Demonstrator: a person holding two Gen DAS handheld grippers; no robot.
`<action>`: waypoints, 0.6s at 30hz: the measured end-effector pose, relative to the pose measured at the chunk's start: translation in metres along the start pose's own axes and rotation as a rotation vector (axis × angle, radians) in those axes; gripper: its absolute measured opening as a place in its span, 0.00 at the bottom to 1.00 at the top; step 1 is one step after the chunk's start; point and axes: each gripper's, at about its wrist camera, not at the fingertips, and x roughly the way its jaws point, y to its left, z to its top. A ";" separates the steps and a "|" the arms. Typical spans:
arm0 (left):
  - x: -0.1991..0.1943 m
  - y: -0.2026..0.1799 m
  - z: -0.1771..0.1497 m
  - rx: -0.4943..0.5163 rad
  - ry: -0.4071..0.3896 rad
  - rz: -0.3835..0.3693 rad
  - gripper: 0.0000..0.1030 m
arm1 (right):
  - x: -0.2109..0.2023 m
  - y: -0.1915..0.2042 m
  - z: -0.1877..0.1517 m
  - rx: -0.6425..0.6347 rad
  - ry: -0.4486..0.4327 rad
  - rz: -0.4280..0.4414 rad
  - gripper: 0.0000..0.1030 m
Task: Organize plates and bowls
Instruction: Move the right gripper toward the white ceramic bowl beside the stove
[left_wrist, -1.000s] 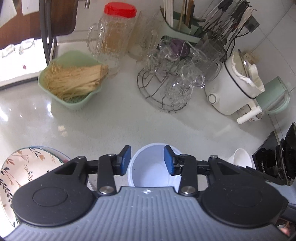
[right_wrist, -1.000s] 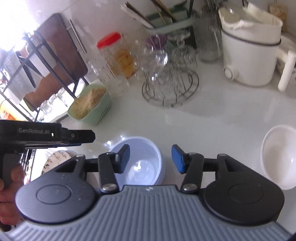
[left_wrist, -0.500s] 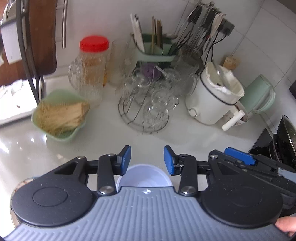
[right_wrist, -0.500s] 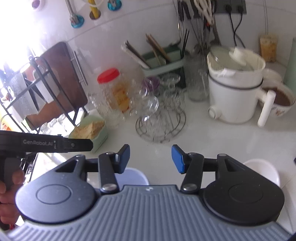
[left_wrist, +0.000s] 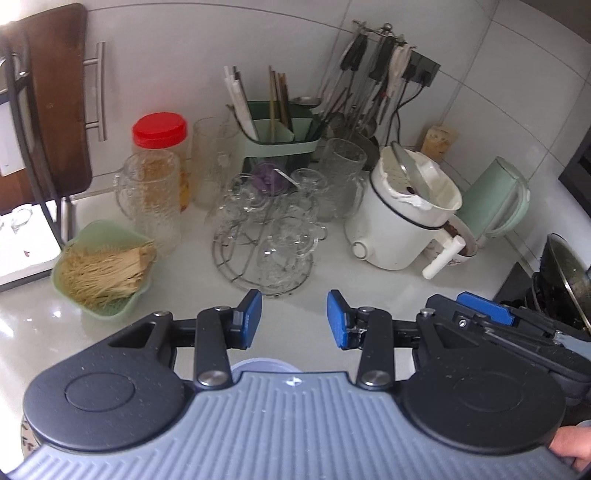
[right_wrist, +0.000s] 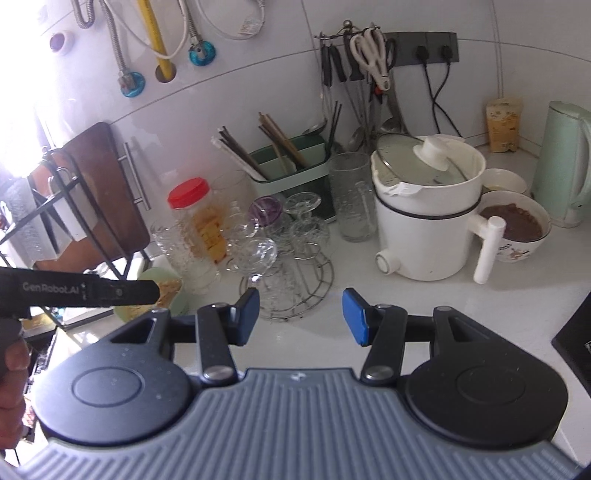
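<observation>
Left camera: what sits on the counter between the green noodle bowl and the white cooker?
In the left wrist view, a wire rack loaded with clear glass cups stands between the green noodle bowl and the white cooker.

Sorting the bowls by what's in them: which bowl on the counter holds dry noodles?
The green bowl at the left, beside the red-lidded jar. The patterned bowl by the white pot holds something brown.

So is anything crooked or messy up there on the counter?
Yes, one thing. The glass lid on the white cooking pot sits tilted, one edge dipping inside the rim instead of lying flat. In the left wrist view it slants too. No spill or breakage shows on the counter.
</observation>
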 end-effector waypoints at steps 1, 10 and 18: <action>0.002 -0.003 0.000 0.005 0.002 -0.008 0.43 | -0.001 -0.002 0.000 0.000 -0.002 -0.006 0.52; 0.024 -0.041 0.001 0.068 0.022 -0.070 0.43 | -0.011 -0.027 -0.004 0.018 -0.023 -0.078 0.52; 0.054 -0.080 -0.003 0.140 0.083 -0.126 0.43 | -0.022 -0.058 -0.017 0.062 -0.031 -0.171 0.52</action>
